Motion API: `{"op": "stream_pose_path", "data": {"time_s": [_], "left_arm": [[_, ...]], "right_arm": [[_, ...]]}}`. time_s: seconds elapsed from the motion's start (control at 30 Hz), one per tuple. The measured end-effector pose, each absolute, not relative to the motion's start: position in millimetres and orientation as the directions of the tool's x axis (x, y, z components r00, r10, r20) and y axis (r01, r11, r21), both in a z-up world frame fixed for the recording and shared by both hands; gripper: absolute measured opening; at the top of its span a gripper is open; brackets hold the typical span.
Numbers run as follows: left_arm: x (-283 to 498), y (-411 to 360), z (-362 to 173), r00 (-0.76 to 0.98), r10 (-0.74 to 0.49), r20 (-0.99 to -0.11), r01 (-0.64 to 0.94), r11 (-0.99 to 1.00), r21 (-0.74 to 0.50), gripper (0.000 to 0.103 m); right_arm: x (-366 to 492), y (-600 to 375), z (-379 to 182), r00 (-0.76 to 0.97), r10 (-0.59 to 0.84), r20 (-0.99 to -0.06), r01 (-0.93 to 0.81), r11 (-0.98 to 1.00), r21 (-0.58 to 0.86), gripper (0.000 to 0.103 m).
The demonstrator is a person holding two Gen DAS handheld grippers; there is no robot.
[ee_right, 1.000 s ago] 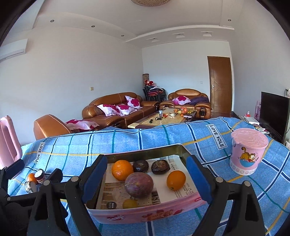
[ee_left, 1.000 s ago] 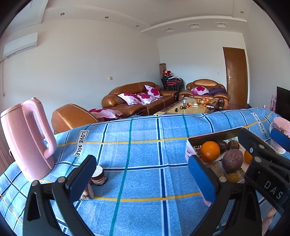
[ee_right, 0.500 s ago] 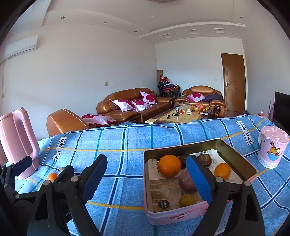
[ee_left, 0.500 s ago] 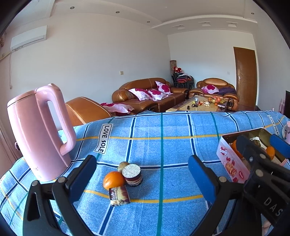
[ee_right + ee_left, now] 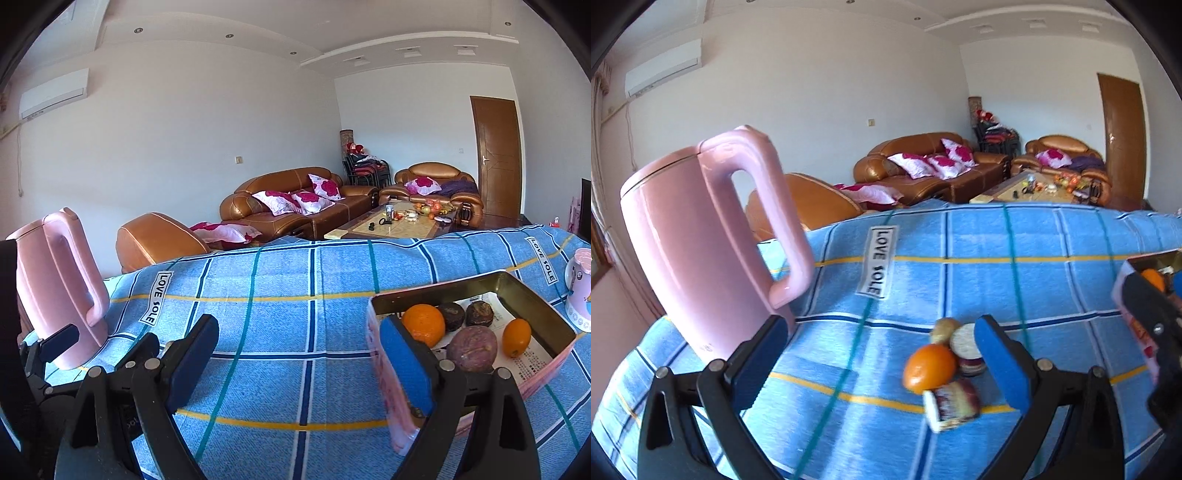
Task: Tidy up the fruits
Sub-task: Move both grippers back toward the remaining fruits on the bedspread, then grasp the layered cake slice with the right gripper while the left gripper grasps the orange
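Blue checked tablecloth [image 5: 280, 325], bare middle, tin [image 5: 532, 295] right, both hand-held grippers spread, empty.

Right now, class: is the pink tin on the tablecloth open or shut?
Open. The pink tin has no lid on; an orange and other fruits show inside.

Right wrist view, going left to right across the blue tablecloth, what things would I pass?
Pink kettle → pink tin box holding the large orange, purple passion fruit and small orange → pink cartoon cup at the right edge.
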State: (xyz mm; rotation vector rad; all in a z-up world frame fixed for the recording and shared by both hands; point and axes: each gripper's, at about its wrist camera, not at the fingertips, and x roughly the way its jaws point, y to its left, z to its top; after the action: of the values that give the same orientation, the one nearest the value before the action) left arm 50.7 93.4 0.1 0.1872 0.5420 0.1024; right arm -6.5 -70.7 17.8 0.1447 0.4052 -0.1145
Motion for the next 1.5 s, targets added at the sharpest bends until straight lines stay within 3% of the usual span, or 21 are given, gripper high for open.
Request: {"op": "stream_pose_path", "data": {"time_s": [0.2, 0.5, 0.6, 0.77, 0.9, 0.97, 1.17, 1.37, 1.5], "left_arm": [[67, 148, -1, 0.788, 0.215, -0.577, -0.161, 0.976, 0.144, 0.103], [67, 172, 1, 0.772, 0.239, -0.589, -0.212, 0.970, 0.115, 0.103], [67, 167, 1, 0.776, 0.233, -0.586, -0.191, 0.972, 0.134, 0.103], [68, 166, 2, 0.781, 0.212, -0.588, -0.169, 0.977, 0.127, 0.103], [69, 166, 2, 0.784, 0.210, -0.585, -0.163, 0.978, 0.132, 0.103], [70, 164, 3, 0.787, 0.200, -0.584, -0.154, 0.980, 0.128, 0.103], [71, 152, 0, 0.799, 0.107, -0.592, -0.048, 0.992, 0.114, 0.103], [68, 121, -7, 0.768, -0.078, -0.636, 0.175, 0.980, 0.091, 0.089], [72, 104, -20, 0.710, -0.117, -0.695, 0.256, 0.961, 0.099, 0.069]], "right_arm": [[11, -56, 10, 0.876, -0.015, -0.482, 0.082, 0.990, 0.118, 0.090], [31, -20, -10, 0.769, 0.216, -0.601, -0.117, 0.973, 0.200, 0.090], [33, 1, -14, 0.735, 0.261, -0.625, -0.188, 0.965, 0.182, 0.084], [49, 25, -30, 0.640, 0.283, -0.715, -0.225, 0.958, 0.178, 0.058], [56, 28, -38, 0.600, 0.291, -0.745, -0.217, 0.956, 0.198, 0.050], [56, 26, -39, 0.594, 0.321, -0.737, -0.229, 0.946, 0.228, 0.034], [45, -2, -33, 0.644, 0.296, -0.705, -0.142, 0.952, 0.270, 0.033], [24, -39, -20, 0.714, 0.199, -0.671, -0.090, 0.977, 0.194, 0.034], [22, -57, -19, 0.718, 0.185, -0.670, -0.062, 0.977, 0.204, 0.034]]}}
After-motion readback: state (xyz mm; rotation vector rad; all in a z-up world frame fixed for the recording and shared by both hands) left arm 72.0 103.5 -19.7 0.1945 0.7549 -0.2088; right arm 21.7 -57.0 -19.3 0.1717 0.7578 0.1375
